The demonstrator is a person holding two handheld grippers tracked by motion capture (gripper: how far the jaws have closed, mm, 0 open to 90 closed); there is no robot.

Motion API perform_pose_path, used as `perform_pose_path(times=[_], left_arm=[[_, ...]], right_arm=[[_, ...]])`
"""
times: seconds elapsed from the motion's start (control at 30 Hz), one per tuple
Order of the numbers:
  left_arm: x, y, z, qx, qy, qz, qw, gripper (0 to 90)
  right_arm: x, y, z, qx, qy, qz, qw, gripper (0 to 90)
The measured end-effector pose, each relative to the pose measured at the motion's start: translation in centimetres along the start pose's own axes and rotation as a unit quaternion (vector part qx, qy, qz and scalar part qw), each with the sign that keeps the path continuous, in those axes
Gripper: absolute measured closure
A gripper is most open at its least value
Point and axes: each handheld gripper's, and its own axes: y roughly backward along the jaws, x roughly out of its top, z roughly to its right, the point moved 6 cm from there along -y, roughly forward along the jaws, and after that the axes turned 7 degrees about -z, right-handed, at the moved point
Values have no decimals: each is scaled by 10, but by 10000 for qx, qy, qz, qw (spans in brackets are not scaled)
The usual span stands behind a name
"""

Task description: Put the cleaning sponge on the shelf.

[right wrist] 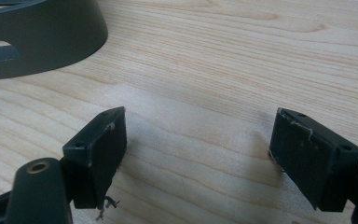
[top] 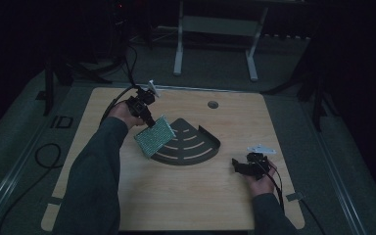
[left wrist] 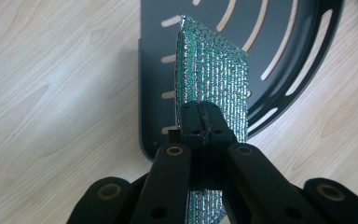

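The left gripper (left wrist: pixel 200 122) is clamped on a green-silver mesh pouch (left wrist: pixel 214 79) (no readable writing) above the dark slotted tray (top: pixel 196 147), while at four o'clock the right gripper (right wrist: pixel 198 158) rests with jaws apart.

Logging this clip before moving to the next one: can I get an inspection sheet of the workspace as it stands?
Surface: light wooden table with a round hole near its far edge.
Job's things: green woven pad held tilted above the dark slotted quarter-round tray, which lies flat on the table.
Clutter: nothing seen.
Grippers: left gripper shut on the pad's edge; right gripper open, holding nothing, low over bare wood beside the tray.
Cables: one cable trails from the left gripper, another from the right; a loop of cable lies on the floor.
Surroundings: dark room, grey floor, white table frame behind.
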Motion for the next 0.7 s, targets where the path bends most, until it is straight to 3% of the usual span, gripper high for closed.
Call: perform_pose_path(times=[0.7], left_arm=[[18,-10,2,185,-17,22,9998,900]], right_arm=[[0,0,0,2,4,1,10000,182]])
